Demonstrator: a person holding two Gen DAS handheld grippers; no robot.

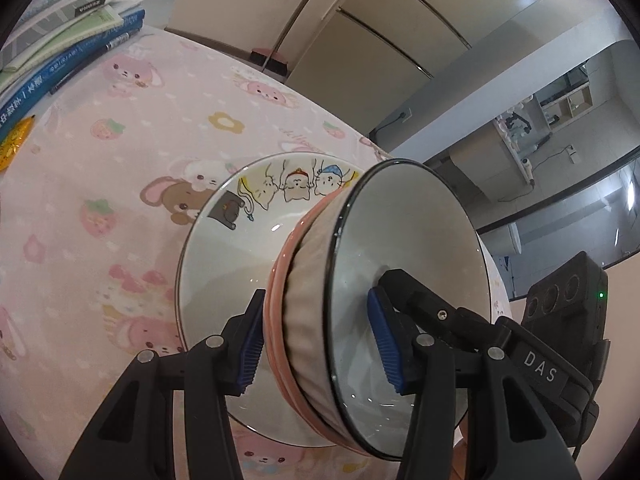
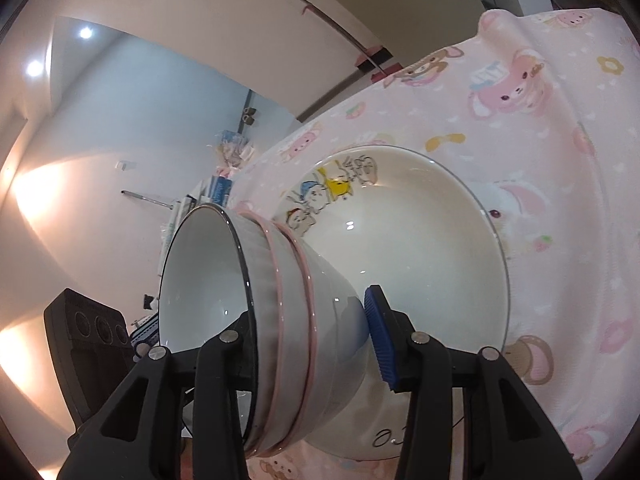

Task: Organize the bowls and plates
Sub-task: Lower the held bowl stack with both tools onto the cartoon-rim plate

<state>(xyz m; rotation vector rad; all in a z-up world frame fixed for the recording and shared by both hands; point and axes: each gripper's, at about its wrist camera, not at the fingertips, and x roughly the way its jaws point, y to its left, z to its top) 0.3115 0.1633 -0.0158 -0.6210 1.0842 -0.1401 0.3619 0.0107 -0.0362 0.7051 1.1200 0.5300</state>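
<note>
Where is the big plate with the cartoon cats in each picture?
Left wrist view: the cartoon plate lies left of centre on the pink tablecloth, partly behind the stack of bowls.
Right wrist view: the cartoon plate lies right of centre, partly behind the stack of bowls.
Shared landmark: the cat drawings on the plate's far rim.

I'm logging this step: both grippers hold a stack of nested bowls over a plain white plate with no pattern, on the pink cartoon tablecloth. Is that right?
Not quite. The plate is not plain: cartoon animals are painted along its inner rim, as the left wrist view shows. The rest holds: the left gripper and the right gripper both grip the stack of nested bowls over it, on the pink cartoon tablecloth.
</note>
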